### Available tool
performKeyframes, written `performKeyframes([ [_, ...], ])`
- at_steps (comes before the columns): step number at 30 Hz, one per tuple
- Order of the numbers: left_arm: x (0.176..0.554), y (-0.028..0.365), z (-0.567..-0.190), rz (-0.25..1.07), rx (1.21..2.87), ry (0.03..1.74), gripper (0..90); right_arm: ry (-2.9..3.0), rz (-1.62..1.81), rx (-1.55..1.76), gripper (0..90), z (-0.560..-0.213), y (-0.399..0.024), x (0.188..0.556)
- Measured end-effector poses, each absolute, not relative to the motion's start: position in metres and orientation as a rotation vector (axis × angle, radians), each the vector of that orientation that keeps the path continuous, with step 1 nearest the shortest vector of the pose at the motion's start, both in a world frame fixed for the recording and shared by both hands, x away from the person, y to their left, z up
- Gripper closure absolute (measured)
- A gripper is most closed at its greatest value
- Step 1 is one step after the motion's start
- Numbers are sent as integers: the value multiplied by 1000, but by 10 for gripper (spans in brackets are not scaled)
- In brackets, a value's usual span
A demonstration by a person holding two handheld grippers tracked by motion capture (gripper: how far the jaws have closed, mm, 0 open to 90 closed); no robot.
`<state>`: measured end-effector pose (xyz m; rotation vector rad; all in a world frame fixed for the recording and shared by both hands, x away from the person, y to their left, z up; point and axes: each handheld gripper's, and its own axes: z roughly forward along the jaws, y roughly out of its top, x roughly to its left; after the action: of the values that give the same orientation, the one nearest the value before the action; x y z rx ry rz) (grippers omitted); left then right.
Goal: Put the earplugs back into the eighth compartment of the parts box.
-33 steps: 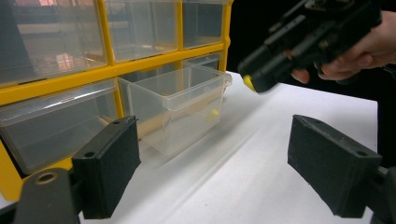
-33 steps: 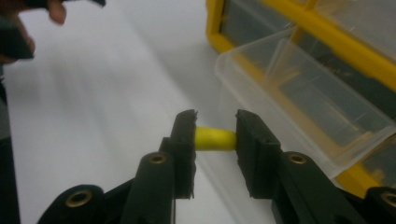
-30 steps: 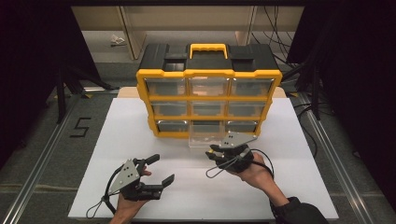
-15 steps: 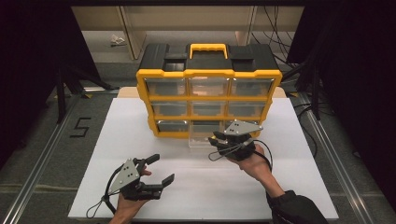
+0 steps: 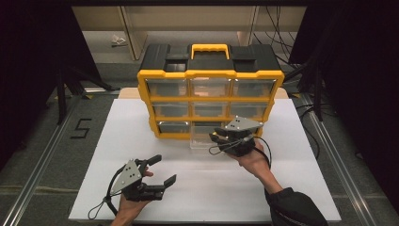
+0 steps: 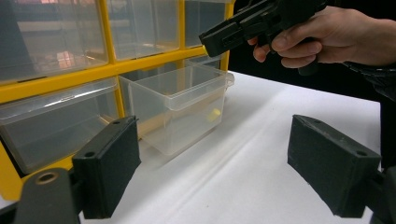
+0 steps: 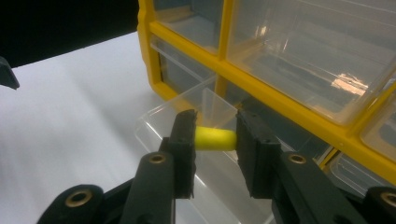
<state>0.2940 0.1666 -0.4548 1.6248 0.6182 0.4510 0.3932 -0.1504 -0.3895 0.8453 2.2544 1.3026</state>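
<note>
Yellow-framed plastic organiser cabinet (image 5: 210, 89) with black top, yellow carry handle and three rows of clear drawers, standing toward the far side of the white worktop (image 5: 94, 141).

Clear plastic drawer (image 5: 204, 139) drawn out of the cabinet's bottom row, middle column — jutting forward from the cabinet's front face, resting on the worktop. In the left gripper view the same drawer (image 6: 180, 105) shows a small yellowish spot through its side wall; too faint to identify.

Right gripper (image 5: 220, 139) held just in front of the cabinet's bottom row, over the pulled-out drawer, grey three-cornered plate on top. Jaws pinched on a small yellow cylindrical piece (image 7: 214, 138), held crosswise between the two black pads, directly above the drawer's open mouth (image 7: 187, 116). Right hand (image 5: 256, 160) behind it, dark sleeve toward the near edge.

Left gripper (image 5: 160, 170) well in front of the cabinet and off toward its left corner, low near the worktop's near edge. Jaws spread wide, nothing between them — bare worktop between the pads in the left gripper view.
</note>
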Motion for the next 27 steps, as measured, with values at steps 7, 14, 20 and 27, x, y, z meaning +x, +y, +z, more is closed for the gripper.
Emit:
performKeyframes([
  [7,293,167,-454,458,1629,614,166,2253,1300,858,689,-392,-150,398],
  [14,290,168,-455,462,1628,612,166,2240,1288,874,687,-393,-149,402],
  [20,288,170,-454,466,1624,614,166,2229,1273,891,680,-394,-149,407],
  [27,288,170,-454,468,1625,611,167,2229,1257,929,622,-399,-153,413],
])
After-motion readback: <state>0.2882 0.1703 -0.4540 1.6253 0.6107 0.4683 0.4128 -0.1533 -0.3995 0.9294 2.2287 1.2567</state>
